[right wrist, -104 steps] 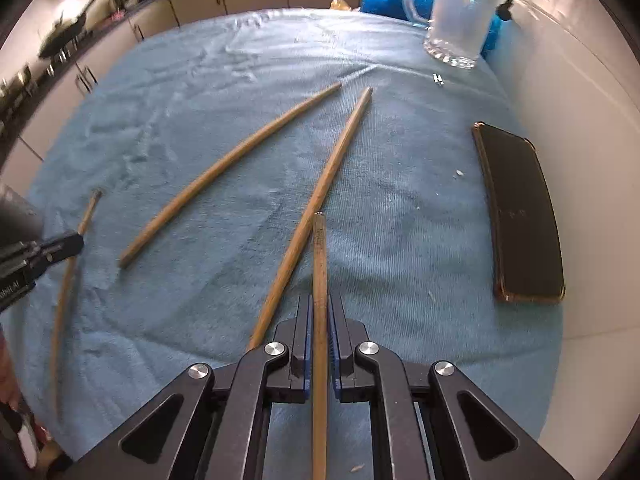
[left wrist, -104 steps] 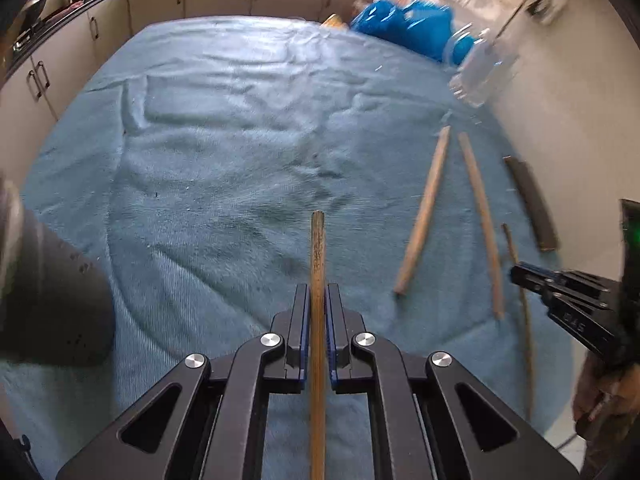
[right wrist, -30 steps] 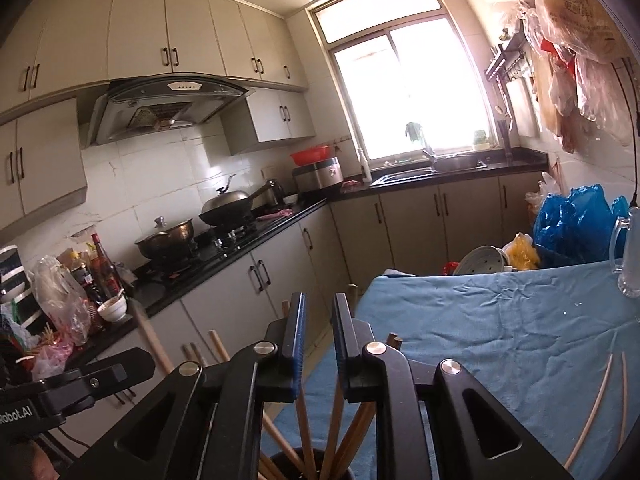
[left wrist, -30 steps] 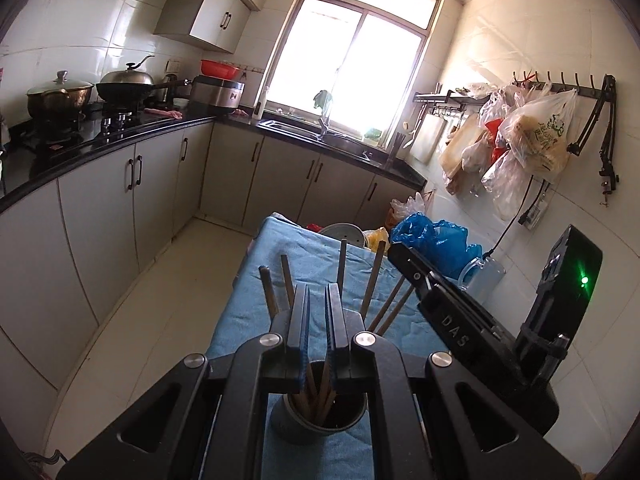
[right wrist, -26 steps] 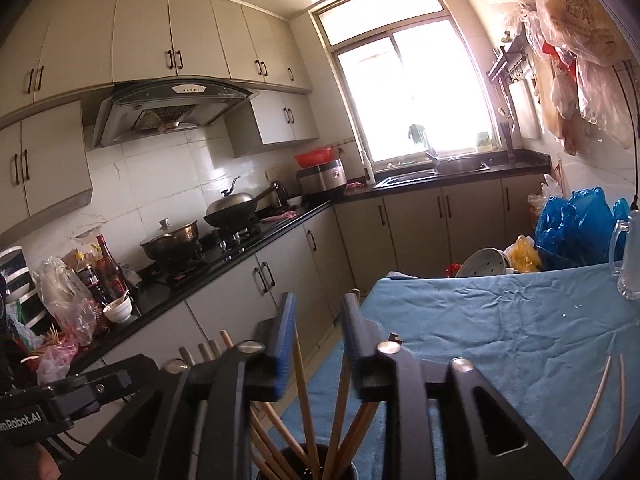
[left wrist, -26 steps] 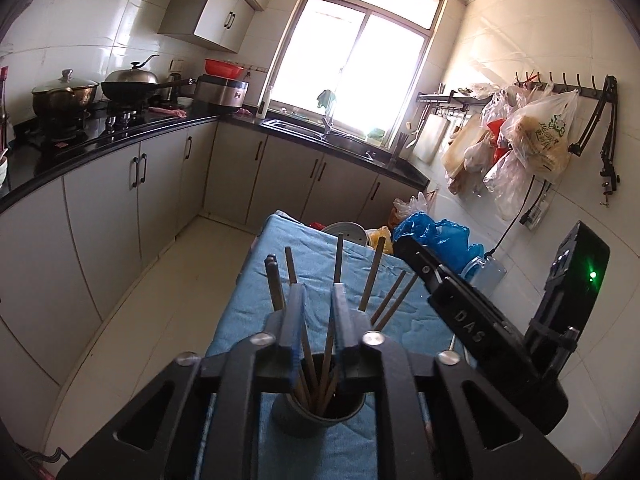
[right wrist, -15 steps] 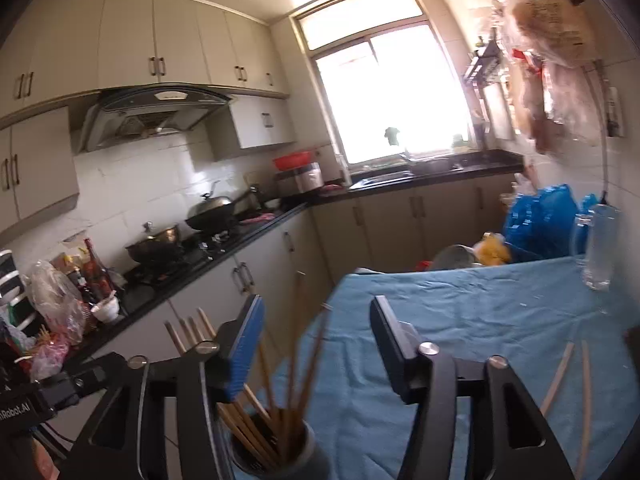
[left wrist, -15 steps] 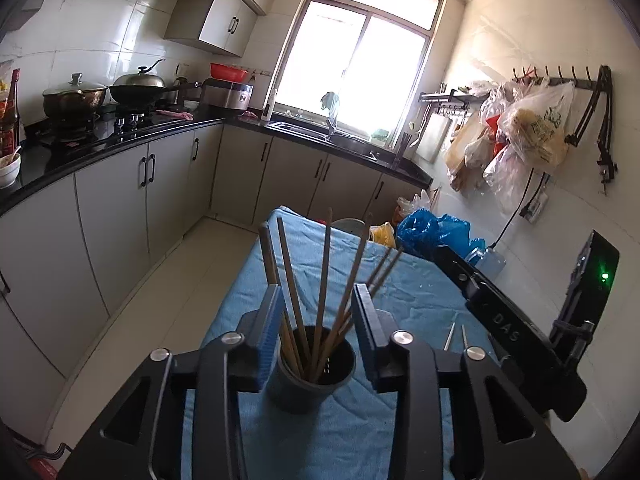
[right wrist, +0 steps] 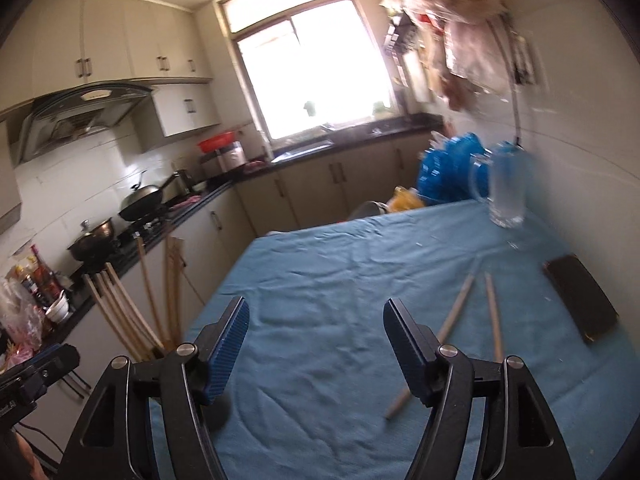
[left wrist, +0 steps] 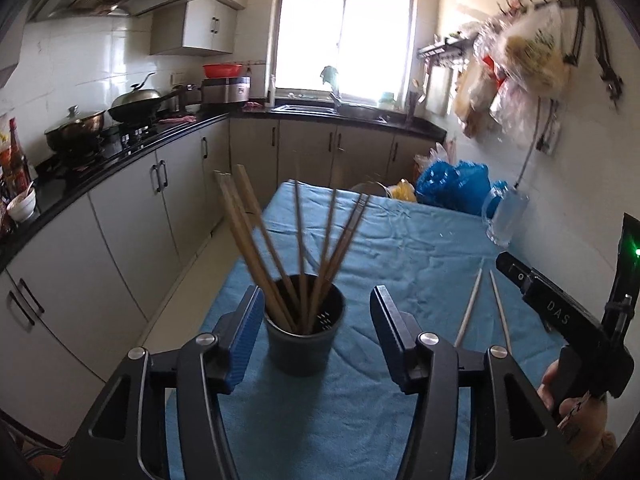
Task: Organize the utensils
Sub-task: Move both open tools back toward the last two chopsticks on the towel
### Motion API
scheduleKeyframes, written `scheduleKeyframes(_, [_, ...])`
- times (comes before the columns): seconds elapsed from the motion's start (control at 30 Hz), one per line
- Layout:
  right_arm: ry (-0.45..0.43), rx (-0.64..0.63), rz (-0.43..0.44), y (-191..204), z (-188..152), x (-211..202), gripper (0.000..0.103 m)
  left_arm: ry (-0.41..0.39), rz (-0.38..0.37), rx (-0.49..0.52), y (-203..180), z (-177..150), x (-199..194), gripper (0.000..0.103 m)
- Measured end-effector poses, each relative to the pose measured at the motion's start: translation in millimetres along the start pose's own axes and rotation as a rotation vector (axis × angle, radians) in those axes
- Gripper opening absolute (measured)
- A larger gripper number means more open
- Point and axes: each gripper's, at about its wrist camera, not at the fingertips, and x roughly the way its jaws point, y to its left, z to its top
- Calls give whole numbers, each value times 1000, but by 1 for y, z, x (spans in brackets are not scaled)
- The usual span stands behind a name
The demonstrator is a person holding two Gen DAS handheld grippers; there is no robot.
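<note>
A dark grey cup (left wrist: pixel 306 336) stands on the blue cloth (left wrist: pixel 400 248) near the table's left edge, with several wooden chopsticks (left wrist: pixel 256 240) upright in it. My left gripper (left wrist: pixel 316 312) is just behind the cup, its jaws opening and their pads clear of it. Two loose chopsticks (left wrist: pixel 472 304) lie on the cloth to the right. My right gripper (right wrist: pixel 316 320) is over bare cloth, its jaws opening with nothing between them. The two loose chopsticks (right wrist: pixel 454 320) lie just right of it. The cup's chopsticks (right wrist: pixel 132 312) rise at the left behind its left finger.
A black flat case (right wrist: pixel 580 300) lies near the table's right edge by the wall. A glass mug (right wrist: pixel 506 188) and blue bags (right wrist: pixel 448 168) are at the far right. Kitchen cabinets (left wrist: pixel 132 220) and floor run along the table's left edge.
Both grippers were shut on chopsticks over the cup; their jaws have spread, leaving the chopsticks in it. Both have drawn back, and the right one has swung toward the table's middle.
</note>
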Motion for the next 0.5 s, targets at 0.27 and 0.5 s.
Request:
scheduleKeyframes(0.27, [36,68,-58,-48,-11,-11,75,34,-21,106,-42,-11,6,60])
scheduleKeyframes(0.5, [52,118,-86,-82,-17,-18,76,76,-41,173,-75,-18,18,63])
